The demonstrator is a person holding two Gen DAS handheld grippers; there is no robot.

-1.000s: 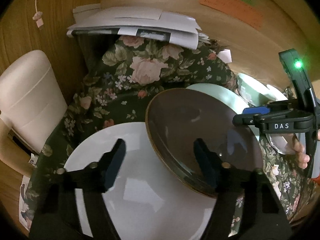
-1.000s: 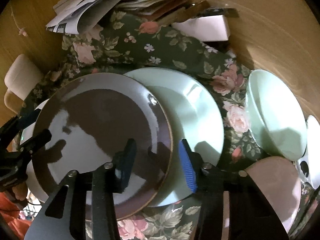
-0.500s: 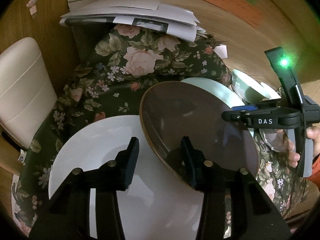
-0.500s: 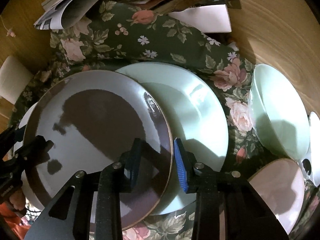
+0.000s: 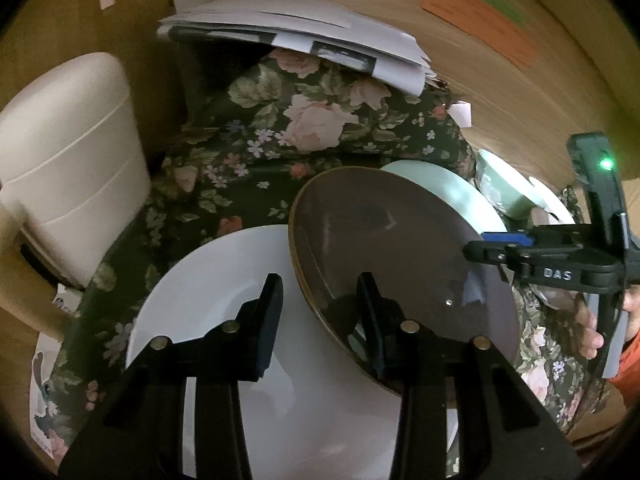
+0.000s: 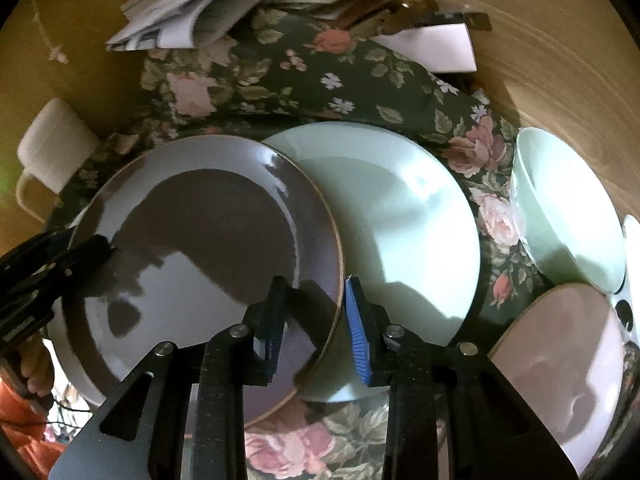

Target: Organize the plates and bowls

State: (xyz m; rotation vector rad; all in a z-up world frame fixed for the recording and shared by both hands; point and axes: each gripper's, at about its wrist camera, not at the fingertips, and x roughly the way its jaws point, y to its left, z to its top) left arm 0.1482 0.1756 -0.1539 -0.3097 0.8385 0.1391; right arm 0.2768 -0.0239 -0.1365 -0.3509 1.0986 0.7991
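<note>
A brown plate (image 5: 392, 248) (image 6: 208, 240) lies tilted, its left side on a white plate (image 5: 224, 280) and its right side on a mint plate (image 6: 400, 220). My left gripper (image 5: 320, 312) straddles its near left rim. The jaws are closing, and a gap still shows between the outer finger and the rim. My right gripper (image 6: 314, 316) straddles the opposite rim and is also closing. One finger is over the plate's face and the blue pad (image 6: 356, 320) sits just outside the edge. Each gripper shows in the other's view, the right gripper (image 5: 492, 244) and the left gripper (image 6: 86, 246).
A mint bowl (image 6: 568, 216), a pinkish-brown dish (image 6: 560, 344) and a white dish (image 6: 632, 248) sit at the right on the floral cloth (image 5: 312, 128). Piled papers (image 5: 300, 36) lie at the back against a wooden wall. A cream chair (image 5: 68, 160) stands at the left.
My left jaws have narrowed a lot around the brown plate's rim. The right jaws have narrowed a little. The plate lies where it was.
</note>
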